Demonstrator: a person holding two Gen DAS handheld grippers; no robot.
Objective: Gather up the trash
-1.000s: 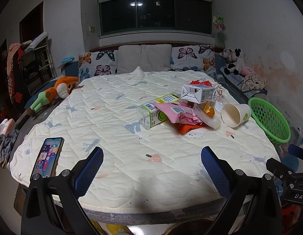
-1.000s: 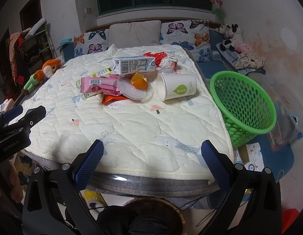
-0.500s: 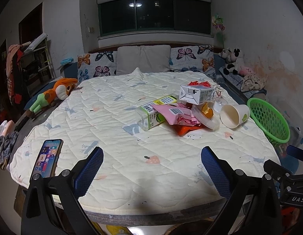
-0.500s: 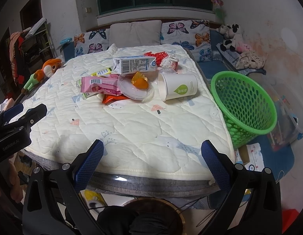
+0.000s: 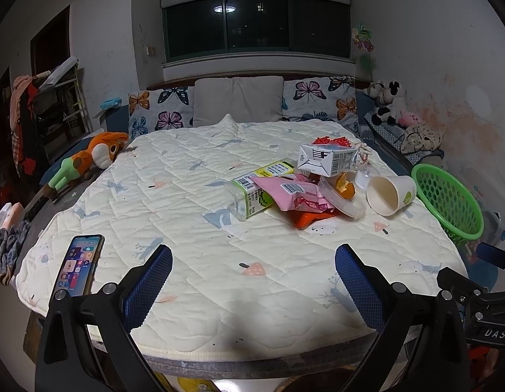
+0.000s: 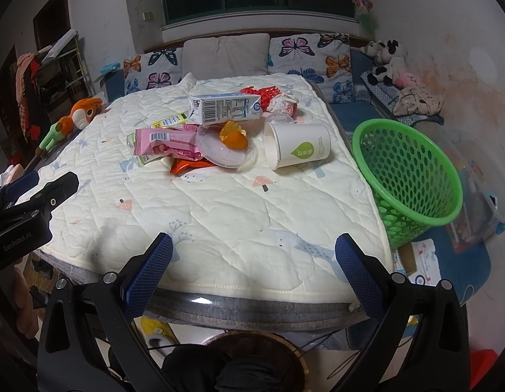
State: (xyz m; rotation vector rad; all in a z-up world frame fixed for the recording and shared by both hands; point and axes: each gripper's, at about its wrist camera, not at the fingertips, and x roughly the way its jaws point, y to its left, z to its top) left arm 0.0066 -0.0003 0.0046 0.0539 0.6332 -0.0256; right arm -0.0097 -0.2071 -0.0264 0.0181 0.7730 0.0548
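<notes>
A heap of trash lies on the quilted bed: a white paper cup (image 6: 298, 145) on its side, a milk carton (image 6: 224, 108), a pink wrapper (image 6: 167, 142), a clear lid with orange peel (image 6: 232, 145), a plastic bottle (image 5: 252, 189) and red netting (image 6: 260, 94). The same cup shows in the left wrist view (image 5: 391, 194). A green basket (image 6: 407, 176) stands on the floor right of the bed; it also shows in the left wrist view (image 5: 448, 201). My left gripper (image 5: 252, 284) and right gripper (image 6: 252, 268) are open and empty, at the bed's near edge, well short of the trash.
A phone (image 5: 77, 266) lies on the bed's near left corner. A plush toy (image 5: 86, 160) lies at the left edge. Butterfly pillows (image 5: 319, 99) line the headboard. Stuffed animals (image 6: 387, 62) and clutter sit to the right.
Both views have drifted slightly; the trash heap sits a little farther right in the right wrist view. Both grippers stay open and empty.
</notes>
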